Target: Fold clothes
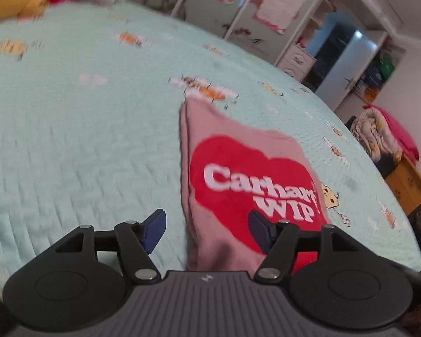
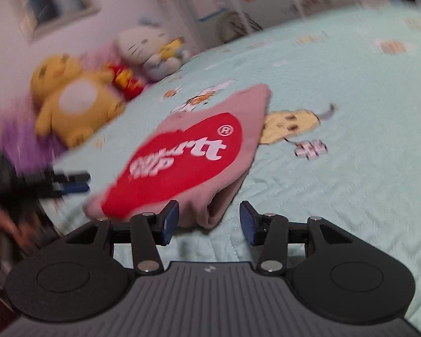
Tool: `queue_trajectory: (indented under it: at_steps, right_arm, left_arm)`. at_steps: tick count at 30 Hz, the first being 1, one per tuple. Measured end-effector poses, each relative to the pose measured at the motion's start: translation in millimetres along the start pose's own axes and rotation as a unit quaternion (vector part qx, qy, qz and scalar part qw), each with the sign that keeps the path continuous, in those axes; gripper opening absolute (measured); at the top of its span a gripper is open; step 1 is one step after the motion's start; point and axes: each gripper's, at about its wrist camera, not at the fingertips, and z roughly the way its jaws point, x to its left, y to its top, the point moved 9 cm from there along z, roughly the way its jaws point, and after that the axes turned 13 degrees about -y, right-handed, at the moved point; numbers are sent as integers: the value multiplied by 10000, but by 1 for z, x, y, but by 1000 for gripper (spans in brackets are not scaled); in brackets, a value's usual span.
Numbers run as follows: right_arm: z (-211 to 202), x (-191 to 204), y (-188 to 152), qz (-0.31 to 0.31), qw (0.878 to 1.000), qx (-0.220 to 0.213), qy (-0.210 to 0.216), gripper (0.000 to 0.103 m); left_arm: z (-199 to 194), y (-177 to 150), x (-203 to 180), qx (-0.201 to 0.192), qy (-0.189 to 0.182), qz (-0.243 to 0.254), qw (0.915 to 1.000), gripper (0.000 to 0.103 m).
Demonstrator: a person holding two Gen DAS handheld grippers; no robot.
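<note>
Bed: pale mint quilted bedspread with small cartoon prints [image 1: 84,146], spread wide and flat, likely chosen as the folding surface.
Garment: dusty-pink cotton top with a large red heart logo [image 1: 247,185], lying near the bed's close edge as a compact, layered rectangle, print uppermost; doubled edges visible along one side and a rolled fold at the near corner in the right wrist view. Already lies folded; whether more folds or only a tidy-up remain cannot be judged.
Toys: yellow plush bear [image 2: 70,104] and white plush cat [image 2: 151,50], grouped at the far end of the bed, well apart from the garment, out of the working area.
Left gripper: black two-finger tool with blue pads [image 1: 207,229], fingers spread wide, hanging just over the near edge of the top, one pad over the heart, gripping nothing.
Right gripper: matching tool [image 2: 209,221], fingers likewise parted, close above the rolled corner, empty; blurred frame suggests motion.
Risk: soft stack apt to slump if nudged at one corner.
</note>
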Motion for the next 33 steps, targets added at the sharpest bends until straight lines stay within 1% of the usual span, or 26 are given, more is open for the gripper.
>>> queue_trajectory:
  at_steps: [1, 3, 5, 6, 8, 9, 11, 13, 14, 15, 16, 17, 18, 21, 23, 25, 28, 29, 30, 31, 32, 33]
  right_arm:
    - [0, 5, -3, -296, 9995, -56, -29, 48]
    - [-1, 9, -4, -488, 9986, -123, 130, 48]
    - [-1, 13, -5, -649, 9973, -115, 310, 48]
    - [0, 15, -5, -729, 9965, -110, 400, 48]
    - [2, 18, -7, -926, 9944, -17, 516, 48]
    - [0, 18, -8, -987, 9934, -6, 580, 48]
    - [-2, 18, -6, -1061, 9922, -48, 655, 47]
    - [-3, 18, -2, -1119, 9909, -159, 724, 46]
    - [-3, 20, -1, -1132, 9904, -170, 772, 41]
    - [-2, 21, 1, -1143, 9899, -172, 821, 33]
    - [-1, 21, 1, -1192, 9891, -122, 851, 27]
    - [1, 22, 1, -1244, 9883, -65, 878, 16]
    - [3, 21, 2, -1276, 9877, 28, 898, 13]
    - [4, 13, 12, -919, 9866, 466, 1269, 9]
    - [1, 4, 24, -613, 9831, 661, 1592, 7]
    - [2, -8, 26, -481, 9814, 826, 1666, 3]
    - [14, -12, 4, -513, 9811, 1149, 1470, 3]
    - [14, -13, 0, -392, 9825, 1111, 1441, 3]
    - [14, -14, -2, -252, 9839, 1060, 1420, 3]
    - [13, -16, -5, -113, 9850, 1008, 1398, 3]
    - [10, -16, -6, -96, 9864, 970, 1326, 3]
    - [7, -16, -7, -93, 9877, 933, 1249, 5]
  left_arm:
    - [0, -5, 0, 13, -72, -33, 10000, 68]
    - [2, -16, -1, 78, -190, -33, 9998, 68]
    - [6, -25, 1, 194, -162, 10, 9997, 66]
    - [7, -27, 0, 214, -216, 1, 9995, 66]
    - [8, -29, -5, 204, -447, -36, 9988, 65]
    - [8, -30, -9, 221, -545, -7, 9983, 65]
    - [9, -30, -15, 208, -563, 184, 9980, 65]
    - [11, -29, -14, 199, -543, 231, 9981, 57]
    - [11, -28, -13, 179, -542, 193, 9982, 44]
    - [11, -24, -11, 156, -566, 122, 9982, 28]
    - [11, -19, -9, 138, -601, 60, 9981, 26]
    - [10, -15, -8, 120, -636, -1, 9979, 21]
    - [10, -10, -9, 92, -670, -32, 9977, 18]
    - [7, 3, -16, 61, -643, 20, 9979, 16]
    - [10, -2, -14, 207, -503, 61, 9985, 16]
    - [13, -6, -13, 353, -364, 102, 9987, 16]
    - [17, -15, -12, 546, -168, 216, 9981, 16]
    - [20, -21, -12, 573, -122, 328, 9977, 16]
    - [21, -23, -12, 573, -86, 387, 9976, 23]
    - [19, -23, -11, 551, -56, 403, 9977, 25]
    - [18, -23, -11, 529, -26, 420, 9977, 26]
    - [17, -23, -11, 507, 4, 436, 9978, 29]
